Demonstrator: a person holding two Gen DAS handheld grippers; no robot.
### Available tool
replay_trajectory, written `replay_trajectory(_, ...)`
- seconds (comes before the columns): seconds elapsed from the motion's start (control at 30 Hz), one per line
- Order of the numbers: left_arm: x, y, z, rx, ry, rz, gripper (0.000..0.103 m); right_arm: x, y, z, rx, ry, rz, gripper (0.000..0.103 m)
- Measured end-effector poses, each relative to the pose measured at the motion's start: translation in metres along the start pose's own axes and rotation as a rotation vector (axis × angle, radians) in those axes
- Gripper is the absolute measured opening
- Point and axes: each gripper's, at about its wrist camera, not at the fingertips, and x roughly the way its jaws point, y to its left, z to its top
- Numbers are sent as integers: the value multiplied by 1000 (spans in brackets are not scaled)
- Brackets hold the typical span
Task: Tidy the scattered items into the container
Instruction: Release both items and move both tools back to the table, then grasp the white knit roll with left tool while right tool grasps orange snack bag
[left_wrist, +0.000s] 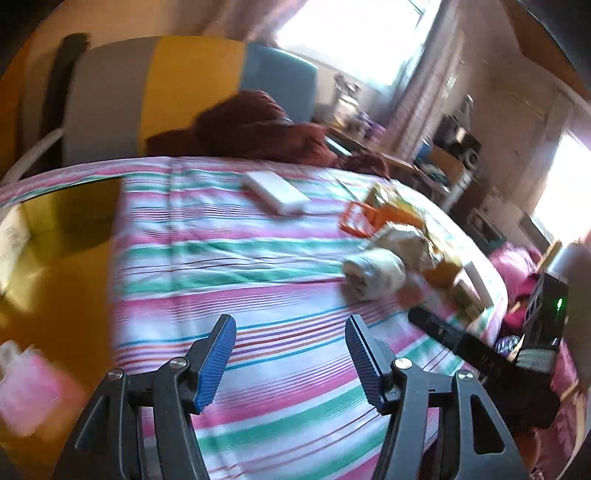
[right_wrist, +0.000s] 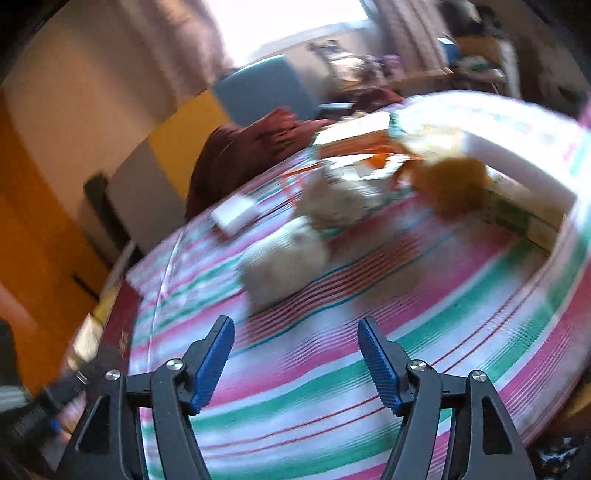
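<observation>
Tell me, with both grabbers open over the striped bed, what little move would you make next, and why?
Probably ease the right gripper forward toward the rolled pale cloth bundle. Both it and the left gripper are open and hold nothing, and the bundle is the nearest loose item on the striped bedspread, lying just ahead of the right fingers. The pictures are blurred, so its exact shape is uncertain.
</observation>
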Motion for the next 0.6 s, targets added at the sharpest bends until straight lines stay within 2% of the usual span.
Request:
replay_trajectory(0.2,48,-49,19,148,37,-26,62,9,-28,30,100,-30,5,79)
replay_trajectory(0.27,60,-57,25,178,62,-34,62,13,-32,38,133,-30,21,85)
replay_trajectory(0.4,77,-69,37,225,79,-41,63,29,-41,60,210,-22,45,90)
replay_trajectory(0.53,90,-79,45,295,95,-65,63,52,-47,81,276,8,53,90)
replay_trajectory(0.6,95,-84,45,329,108,-80,63,61,-44,89,268,8,53,90)
